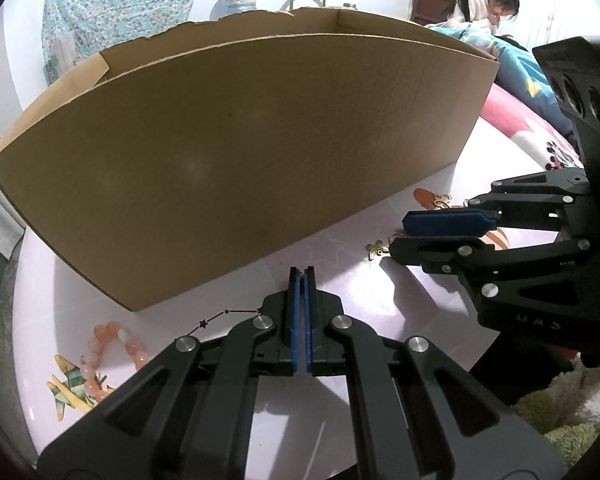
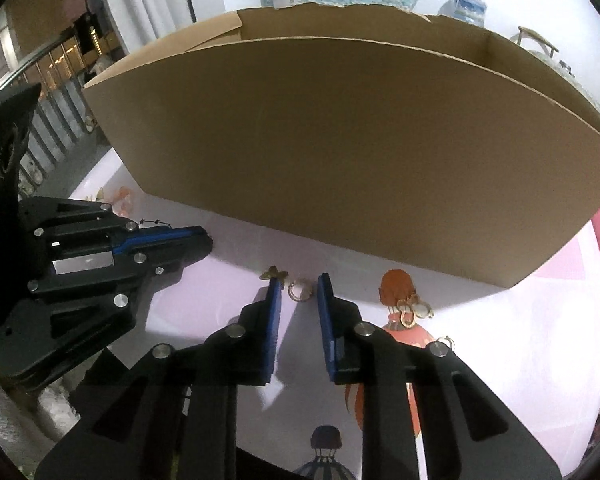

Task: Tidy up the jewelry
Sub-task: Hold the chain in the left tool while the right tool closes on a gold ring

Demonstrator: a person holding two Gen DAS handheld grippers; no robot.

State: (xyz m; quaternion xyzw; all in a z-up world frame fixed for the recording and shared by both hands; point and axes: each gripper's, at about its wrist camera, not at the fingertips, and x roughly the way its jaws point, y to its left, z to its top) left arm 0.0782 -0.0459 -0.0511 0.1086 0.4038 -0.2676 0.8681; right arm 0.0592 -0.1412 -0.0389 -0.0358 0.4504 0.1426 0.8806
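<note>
Left gripper (image 1: pixel 302 276): fingers pressed together, a thin black star chain (image 1: pixel 216 317) trailing from its side.
Right gripper (image 2: pixel 298 300): fingers narrowly parted, a gold ring (image 2: pixel 299 290) on the tabletop (image 2: pixel 520 340) just ahead.
Cardboard box (image 2: pixel 340 152): behind both.
Bead bracelet (image 1: pixel 112 356): left, on tabletop.

A cardboard box (image 2: pixel 340 152) stands on the table (image 2: pixel 228 264), filling the 12 o'clock side of both views. In front of it in the right wrist view lie a butterfly charm (image 2: pixel 274 273) at 11 o'clock, a ring (image 2: pixel 299 291) just beside it at 12, and hoop earrings (image 2: pixel 412 309) at 2. A bead bracelet (image 1: pixel 114 354) lies at 8 o'clock in the left wrist view.
</note>
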